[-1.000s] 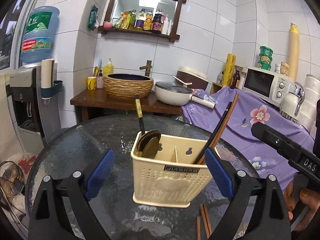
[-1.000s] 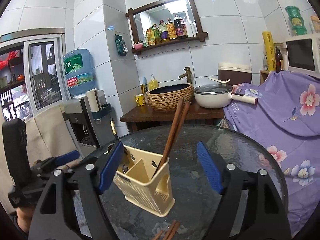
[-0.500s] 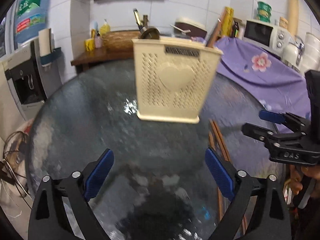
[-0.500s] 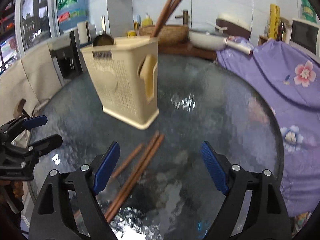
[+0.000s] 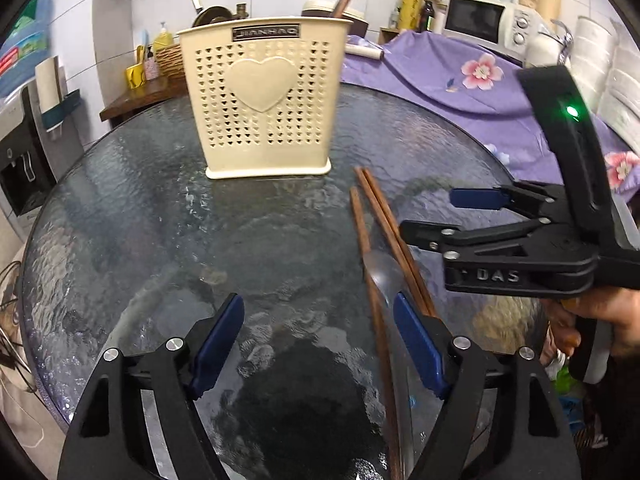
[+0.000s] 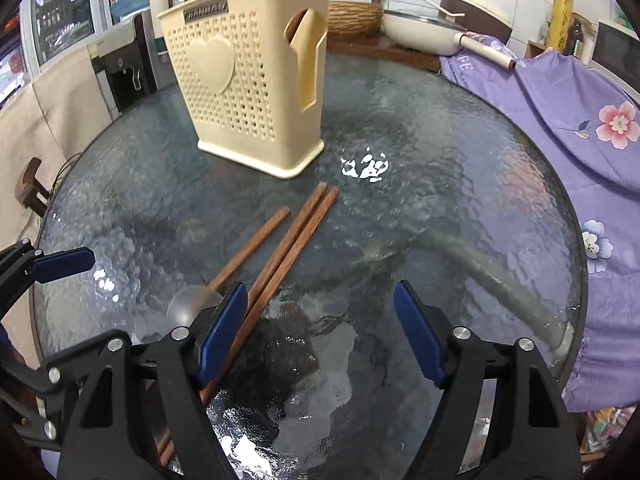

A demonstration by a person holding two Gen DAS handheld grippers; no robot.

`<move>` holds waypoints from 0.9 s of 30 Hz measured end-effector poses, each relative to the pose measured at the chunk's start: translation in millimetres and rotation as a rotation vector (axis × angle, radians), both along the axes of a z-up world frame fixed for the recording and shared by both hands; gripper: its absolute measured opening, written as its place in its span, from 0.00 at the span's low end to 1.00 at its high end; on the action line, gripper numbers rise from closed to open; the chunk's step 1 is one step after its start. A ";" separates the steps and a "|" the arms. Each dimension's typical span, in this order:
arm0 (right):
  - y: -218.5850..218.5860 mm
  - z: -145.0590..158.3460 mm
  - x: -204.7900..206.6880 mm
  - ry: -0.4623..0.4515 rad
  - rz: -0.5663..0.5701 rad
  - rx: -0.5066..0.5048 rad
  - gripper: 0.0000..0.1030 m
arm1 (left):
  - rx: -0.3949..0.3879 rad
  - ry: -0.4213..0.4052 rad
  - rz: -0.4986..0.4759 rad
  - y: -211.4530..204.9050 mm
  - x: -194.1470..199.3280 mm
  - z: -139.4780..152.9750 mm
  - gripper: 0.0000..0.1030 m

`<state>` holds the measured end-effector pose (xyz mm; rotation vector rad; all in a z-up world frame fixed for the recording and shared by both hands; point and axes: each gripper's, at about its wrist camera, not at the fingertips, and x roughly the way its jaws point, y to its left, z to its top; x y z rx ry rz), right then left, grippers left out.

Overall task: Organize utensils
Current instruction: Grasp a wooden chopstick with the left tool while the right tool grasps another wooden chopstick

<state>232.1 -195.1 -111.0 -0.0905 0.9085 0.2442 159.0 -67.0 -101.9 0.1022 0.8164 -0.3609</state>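
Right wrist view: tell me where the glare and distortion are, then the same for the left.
Right wrist view: white glare patch on the glass table beside the holder; fisheye bends the table rim. Left wrist view: no hard glare, a dark reflection near the chopsticks, corners vignetted.

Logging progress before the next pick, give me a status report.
Left gripper and right gripper open, empty, jaws just narrowing. Three chopsticks and a clear spoon loose on the table; holder upright. Nothing in the way.

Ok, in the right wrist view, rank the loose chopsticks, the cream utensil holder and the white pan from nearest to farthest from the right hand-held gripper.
1. Loose chopsticks, on the glass beside its left finger.
2. Cream utensil holder, mid-table, upper left.
3. White pan, on the wooden counter beyond the table.
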 end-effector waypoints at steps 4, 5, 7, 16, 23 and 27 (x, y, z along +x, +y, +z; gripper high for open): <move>2.0 -4.8 1.8 0.021 0.000 0.003 0.70 | 0.009 0.017 -0.024 -7.6 -5.5 -6.2 0.72; 2.8 -5.4 2.5 0.024 0.001 0.000 0.70 | 0.016 0.018 -0.028 -8.9 -5.9 -7.0 0.71; 3.4 -4.9 5.1 0.027 0.001 -0.005 0.70 | 0.027 0.019 -0.033 -11.2 -7.5 -8.8 0.70; -4.7 -4.8 11.0 0.058 -0.014 -0.020 0.68 | 0.024 0.028 -0.040 -14.8 -7.3 -7.8 0.69; -13.2 -4.1 15.0 0.077 -0.006 -0.024 0.54 | 0.040 0.029 -0.065 -27.3 -5.5 -10.6 0.60; -20.3 -0.9 18.9 0.085 -0.015 -0.021 0.47 | 0.060 0.032 -0.072 -31.8 -4.2 -14.5 0.58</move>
